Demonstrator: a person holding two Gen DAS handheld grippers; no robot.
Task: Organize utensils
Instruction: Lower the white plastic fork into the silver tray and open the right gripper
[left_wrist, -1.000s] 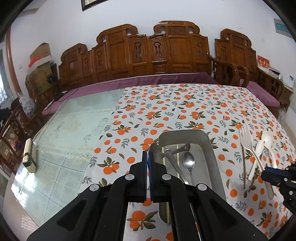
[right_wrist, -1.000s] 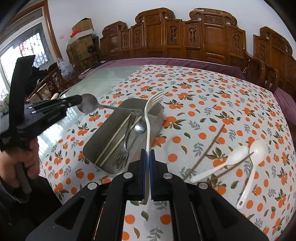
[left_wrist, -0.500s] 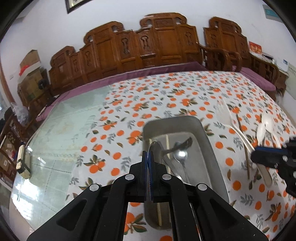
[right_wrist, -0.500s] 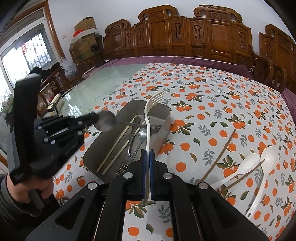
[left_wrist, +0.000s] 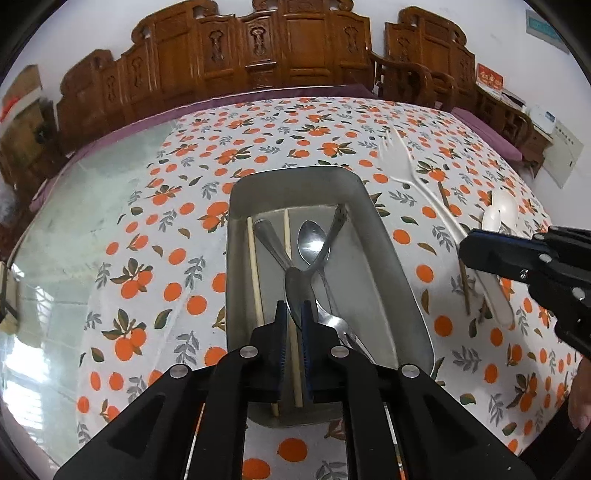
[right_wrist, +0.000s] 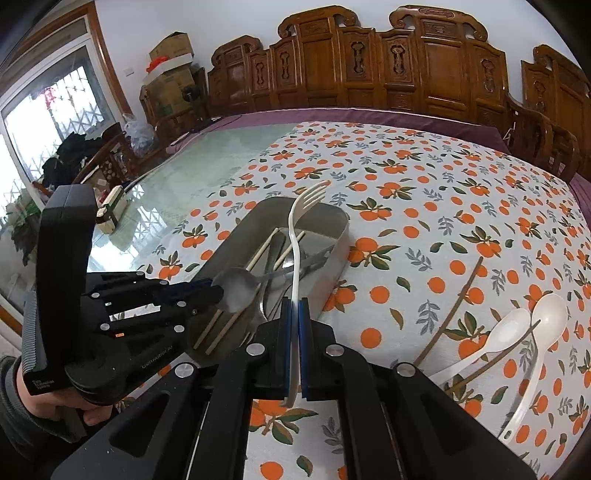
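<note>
A metal tray (left_wrist: 380, 236) (right_wrist: 338, 236) sits on the orange-print tablecloth, holding chopsticks (left_wrist: 255, 273), a metal spoon (left_wrist: 310, 240) and other metal cutlery. My left gripper (left_wrist: 294, 314) (right_wrist: 218, 291) is low over the tray's near end, its jaws slightly parted around the bowl of a metal spoon (left_wrist: 298, 291) (right_wrist: 236, 288) whose handle slants down into the tray. My right gripper (right_wrist: 294, 310) (left_wrist: 469, 247) is shut on a white plastic fork (right_wrist: 295, 258) (left_wrist: 402, 162), held above the tray's right side, tines pointing away.
Two white plastic spoons (right_wrist: 532, 332) (left_wrist: 498, 214) and brown chopsticks (right_wrist: 458, 299) lie on the cloth right of the tray. Bare glass tabletop (left_wrist: 74, 221) lies to the left. Carved wooden chairs (right_wrist: 369, 66) line the far edge.
My left gripper has dropped down over the tray with the metal spoon and its jaws have parted a little. My right gripper has carried the white fork closer over the tray.
</note>
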